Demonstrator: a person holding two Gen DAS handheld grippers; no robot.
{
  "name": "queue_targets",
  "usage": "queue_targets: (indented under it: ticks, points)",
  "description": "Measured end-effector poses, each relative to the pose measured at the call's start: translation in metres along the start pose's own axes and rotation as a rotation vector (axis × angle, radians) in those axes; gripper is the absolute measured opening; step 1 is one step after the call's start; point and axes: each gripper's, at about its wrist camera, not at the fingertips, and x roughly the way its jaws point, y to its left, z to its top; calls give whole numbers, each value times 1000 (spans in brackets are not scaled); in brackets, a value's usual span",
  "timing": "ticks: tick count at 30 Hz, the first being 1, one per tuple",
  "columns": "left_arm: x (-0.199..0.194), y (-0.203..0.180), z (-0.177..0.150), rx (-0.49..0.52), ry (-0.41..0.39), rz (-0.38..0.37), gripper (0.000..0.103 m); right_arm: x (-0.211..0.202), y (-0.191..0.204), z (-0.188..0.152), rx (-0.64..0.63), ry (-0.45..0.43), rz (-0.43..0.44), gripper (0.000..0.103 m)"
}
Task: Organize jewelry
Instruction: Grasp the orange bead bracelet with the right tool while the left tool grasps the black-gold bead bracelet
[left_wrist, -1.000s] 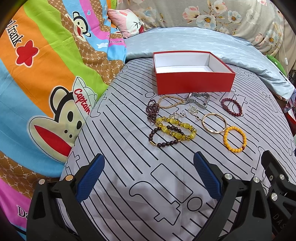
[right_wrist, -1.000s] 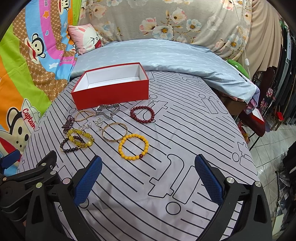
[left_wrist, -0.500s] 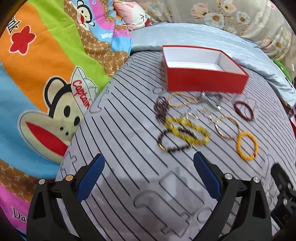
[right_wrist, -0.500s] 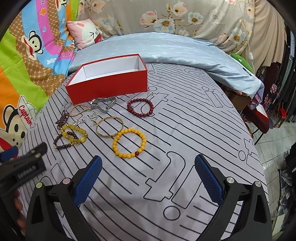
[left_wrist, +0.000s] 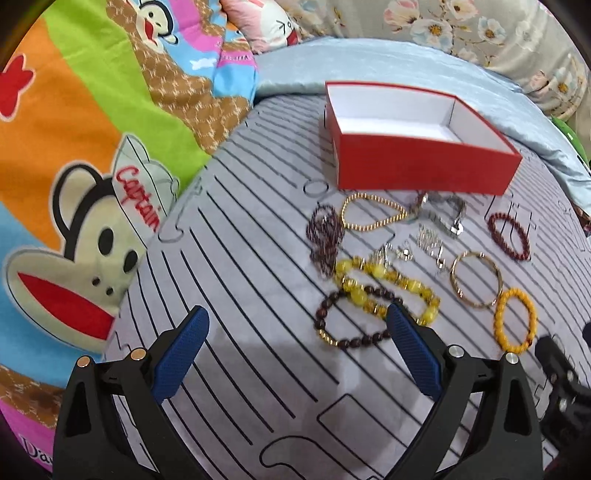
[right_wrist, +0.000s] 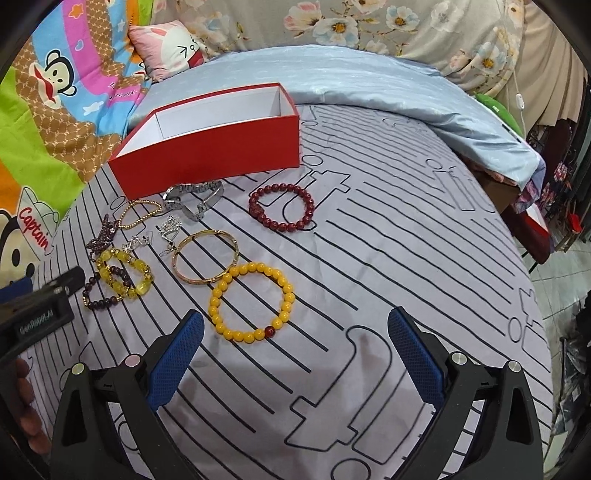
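We are at the very start: the red box (right_wrist: 207, 147) sits open on the bed (right_wrist: 406, 258) with its white inside bare as far as we can see, so we judge that nothing has been put away yet. All the jewelry lies loose on the striped sheet just in front of the box.

From the right wrist view, our right tool (right_wrist: 293, 354) hangs above the sheet with its blue fingers wide apart and nothing between them. The orange bead bracelet (right_wrist: 251, 301) lies nearest, at about 11 o'clock from it, touching the gold bangle (right_wrist: 207, 256) beyond. The dark red bead bracelet (right_wrist: 282, 208) rests by itself at 12 o'clock, near the box's front wall. The steel watch (right_wrist: 195, 199) lies right against that wall, with the thin gold bead chain (right_wrist: 140, 214) beside it.

From the left wrist view, our left tool (left_wrist: 295, 350) is also spread wide and empty. The yellow stone bracelet (left_wrist: 384, 286) and the brown bead bracelet (left_wrist: 351, 321) overlap at about 1 o'clock from it, the right finger tip close by them. A purple bead cluster (left_wrist: 325, 238) and small silver pieces (left_wrist: 428, 245) lie further on.

Every piece remains to be lifted into the box; the overlapping ones will probably need separating first.
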Motion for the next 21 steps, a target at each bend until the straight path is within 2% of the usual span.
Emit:
queue_targets:
  ticks: [1, 6, 9, 11, 14, 17, 19, 21]
  points:
    - [2, 1, -2, -2, 5, -3, 92, 3, 1, 1, -3, 3, 7, 89]
    - [8, 9, -7, -12, 17, -1, 92, 22, 6, 7, -8, 32, 34, 64]
    - [12, 10, -6, -17, 27, -13, 86, 33, 5, 9, -5, 52, 33, 52]
    - [15, 10, -5, -21, 34, -26, 86, 39, 4, 9, 0, 65, 33, 44]
    - [15, 8, -5, -17, 33, -39, 86, 41, 4, 9, -12, 54, 26, 38]
    - [17, 7, -5, -12, 35, -43, 86, 41, 3, 8, -14, 48, 31, 24]
    - [21, 6, -6, -5, 45, -49, 81, 40, 2, 8, -13, 48, 38, 12]
    - [26, 6, -7, -6, 60, -61, 71, 39, 0, 6, -8, 53, 50, 9]
